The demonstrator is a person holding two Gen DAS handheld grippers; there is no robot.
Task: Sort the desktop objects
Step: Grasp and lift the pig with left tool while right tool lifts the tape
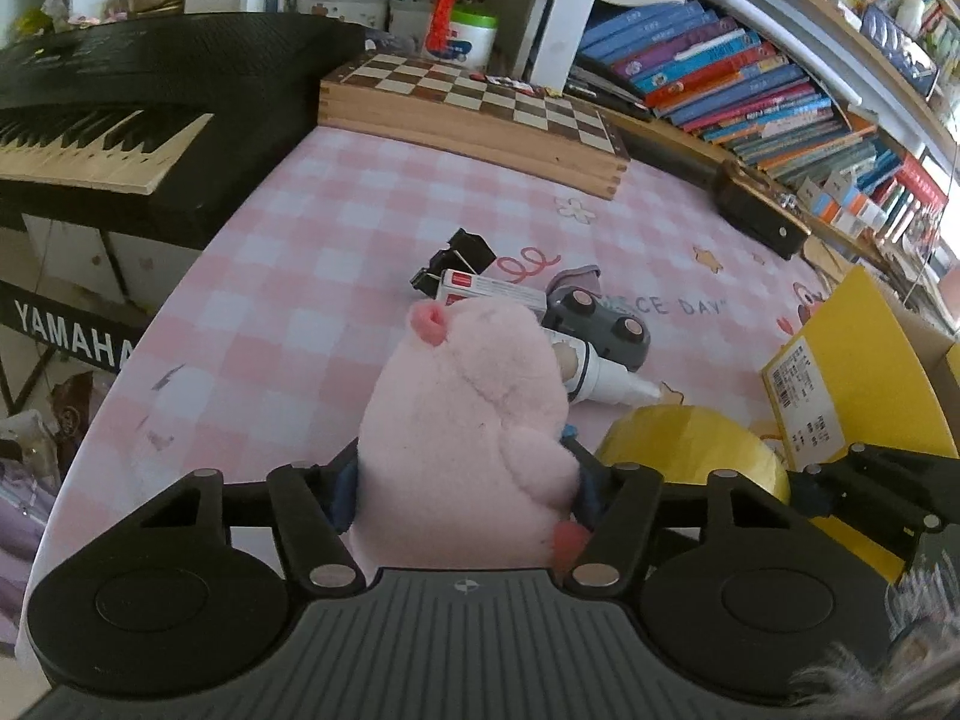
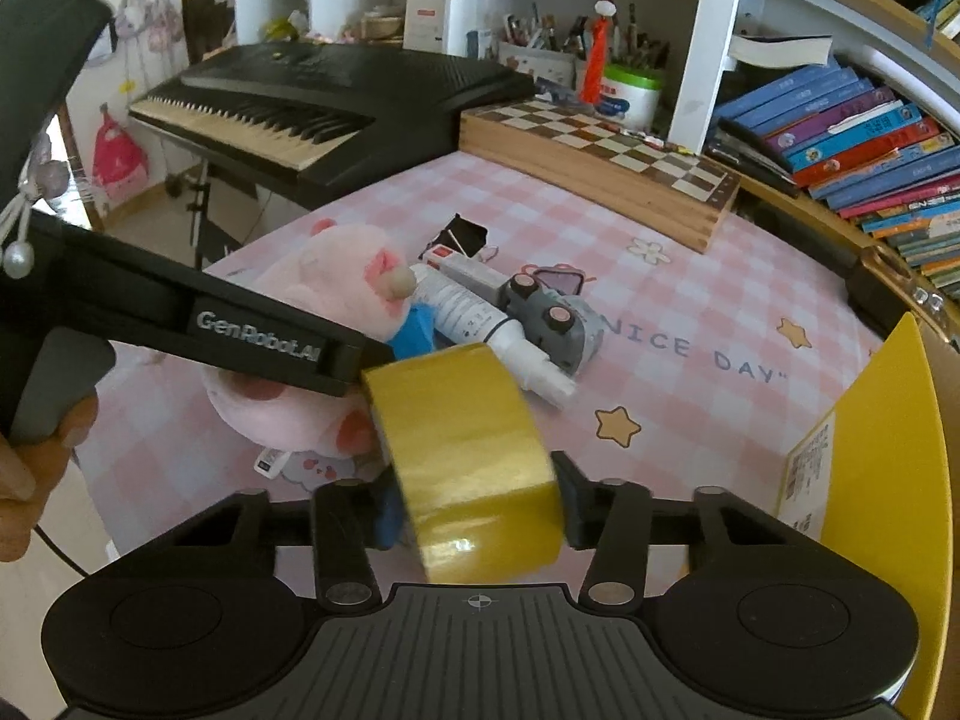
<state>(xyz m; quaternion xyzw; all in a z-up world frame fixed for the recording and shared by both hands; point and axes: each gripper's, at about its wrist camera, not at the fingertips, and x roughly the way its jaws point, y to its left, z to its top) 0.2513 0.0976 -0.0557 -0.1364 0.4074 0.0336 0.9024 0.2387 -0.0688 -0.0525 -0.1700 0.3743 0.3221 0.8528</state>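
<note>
My left gripper (image 1: pixel 465 480) is shut on a pink plush pig (image 1: pixel 468 420), held just above the pink checked desk mat (image 1: pixel 288 300); the pig also shows in the right wrist view (image 2: pixel 312 300). My right gripper (image 2: pixel 474 504) is shut on a yellow tape roll (image 2: pixel 474 456), which also shows in the left wrist view (image 1: pixel 690 444). Behind them lie a white tube (image 2: pixel 480 324), a grey toy car (image 2: pixel 552 318), a white and red box (image 1: pixel 492 288) and black binder clips (image 1: pixel 456 258).
A yellow box (image 2: pixel 882 450) stands at the right. A wooden chessboard box (image 1: pixel 474 114) sits at the back. A black Yamaha keyboard (image 1: pixel 120 102) is at the left, and bookshelves (image 1: pixel 750 78) at the right.
</note>
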